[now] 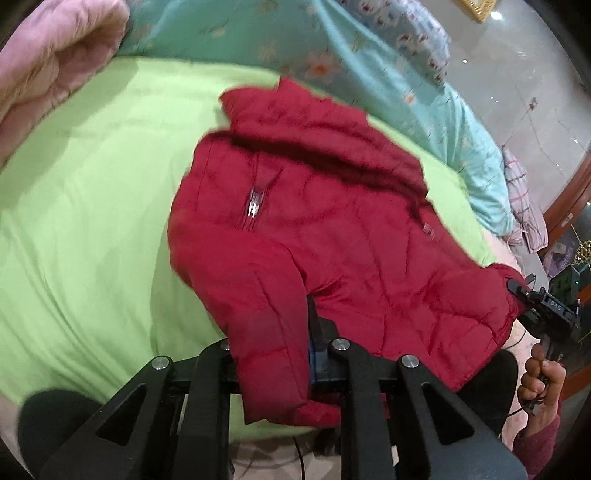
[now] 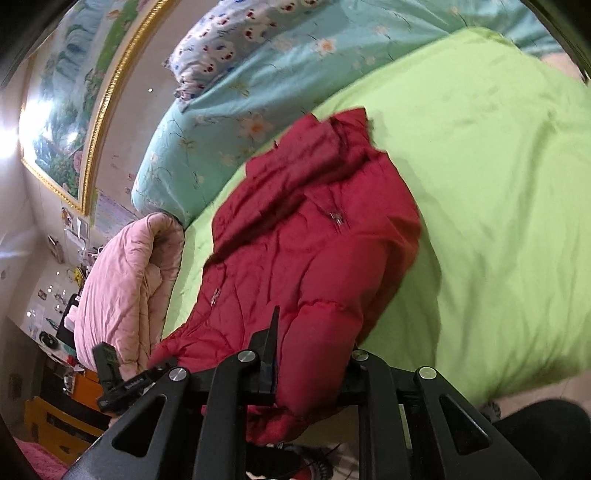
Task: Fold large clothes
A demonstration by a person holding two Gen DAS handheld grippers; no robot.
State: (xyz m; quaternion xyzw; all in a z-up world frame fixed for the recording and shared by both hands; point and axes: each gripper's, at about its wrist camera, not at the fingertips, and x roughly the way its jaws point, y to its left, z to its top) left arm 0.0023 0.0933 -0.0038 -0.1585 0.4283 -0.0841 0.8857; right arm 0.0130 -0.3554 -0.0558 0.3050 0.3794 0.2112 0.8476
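A red jacket is lying across a bed covered by a green sheet, collar toward the far side and hem hanging over the near edge. The left gripper is pinching a sleeve of the jacket, its jaws narrow on the padded fabric, which is draping down between them and covering most of both fingers. The right gripper is holding another part of the jacket near the hem in the same way; one dark finger is showing beside the cloth, the other is buried under it.

Around the jacket, a teal floral quilt is running along the far side of the bed, with a patterned pillow resting on it. A pink quilt is lying bundled at the end of the bed, just beside the jacket's edge in the right wrist view. A gold-framed painting is hanging on the wall beyond. In the left wrist view the right hand is gripping its handle at the frame's edge, beside the jacket's corner.

Motion blur is smearing the jacket's collar and zipper, so their details are hard to make out. Clutter on shelves by the wall is too small to identify. The black linkages of each gripper are blocking the lower part of both views, and the bed's near edge is cut off behind them.
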